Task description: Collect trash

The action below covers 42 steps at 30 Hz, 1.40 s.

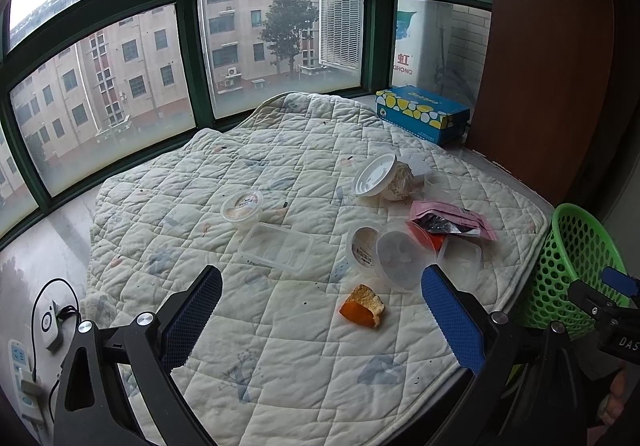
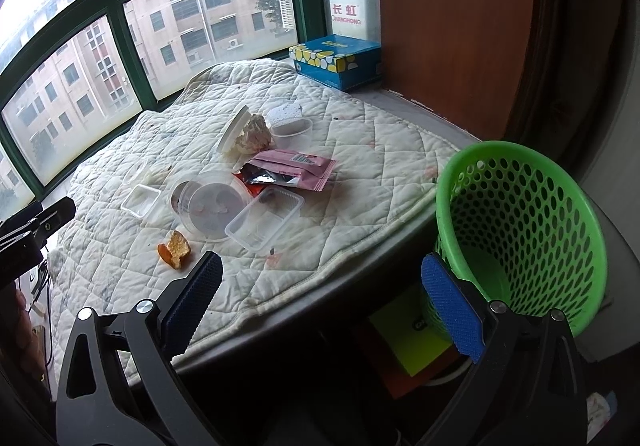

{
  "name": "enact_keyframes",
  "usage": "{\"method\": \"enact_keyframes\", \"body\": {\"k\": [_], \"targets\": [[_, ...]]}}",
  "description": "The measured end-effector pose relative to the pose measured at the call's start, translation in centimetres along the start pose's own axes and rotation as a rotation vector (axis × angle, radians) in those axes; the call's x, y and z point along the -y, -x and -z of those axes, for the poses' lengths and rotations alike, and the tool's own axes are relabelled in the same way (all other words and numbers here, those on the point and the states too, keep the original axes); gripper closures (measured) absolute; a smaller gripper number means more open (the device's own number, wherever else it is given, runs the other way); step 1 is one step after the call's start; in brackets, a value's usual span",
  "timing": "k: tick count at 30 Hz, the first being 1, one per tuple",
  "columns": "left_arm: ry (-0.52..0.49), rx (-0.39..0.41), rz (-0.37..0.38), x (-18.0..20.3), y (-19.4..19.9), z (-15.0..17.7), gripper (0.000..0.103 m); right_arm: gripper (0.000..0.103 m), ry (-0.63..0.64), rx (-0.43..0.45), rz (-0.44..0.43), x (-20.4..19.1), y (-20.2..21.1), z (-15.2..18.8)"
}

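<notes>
Left wrist view: the left gripper (image 1: 322, 302) is held wide open above the quilted pad (image 1: 200, 214), nothing between its blue pads; the orange peel (image 1: 363, 306) lies on the pad between the fingers, not touched. Just past it a round clear lid (image 1: 402, 258) leans on a small tub (image 1: 362, 244), with a clear rectangular tray (image 1: 276, 246) to the left and a second small tub (image 1: 242, 206) behind that. Further back, a white lid (image 1: 374, 174) is propped on a crumpled paper wad (image 1: 400, 182), and a pink wrapper (image 1: 452, 218) with a torn foil pack is seen to the right. A blue tissue box (image 1: 422, 112) sits by the window. The green basket (image 1: 576, 266) stands off the pad's right edge. Right wrist view: the right gripper (image 2: 320, 294) is also spread wide and holds nothing, positioned off the near edge of the pad, beside the basket (image 2: 560, 206); the basket appears empty, though its bottom is partly blocked by the finger. The peel (image 2: 175, 248) lies near the left fingertip, apart from it.
</notes>
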<state>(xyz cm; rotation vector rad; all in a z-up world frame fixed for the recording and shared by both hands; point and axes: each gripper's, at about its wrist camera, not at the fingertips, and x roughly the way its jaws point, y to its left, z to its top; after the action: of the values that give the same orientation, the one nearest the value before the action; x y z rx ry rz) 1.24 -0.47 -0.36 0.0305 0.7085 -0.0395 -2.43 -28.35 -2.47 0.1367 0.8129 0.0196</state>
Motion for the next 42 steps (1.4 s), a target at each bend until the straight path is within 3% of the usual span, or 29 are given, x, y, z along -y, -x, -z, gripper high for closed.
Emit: {"method": "enact_keyframes", "body": {"k": [30, 42], "targets": [[-0.002, -0.003, 0.033, 1.1, -0.4, -0.7, 0.006, 0.005, -0.028, 0.013, 0.038, 1.0, -0.1, -0.2], [0.02, -0.006, 0.017, -0.1, -1.5, -2.2, 0.006, 0.005, 0.025, 0.014, 0.022, 0.2, -1.2, -1.5]]}}
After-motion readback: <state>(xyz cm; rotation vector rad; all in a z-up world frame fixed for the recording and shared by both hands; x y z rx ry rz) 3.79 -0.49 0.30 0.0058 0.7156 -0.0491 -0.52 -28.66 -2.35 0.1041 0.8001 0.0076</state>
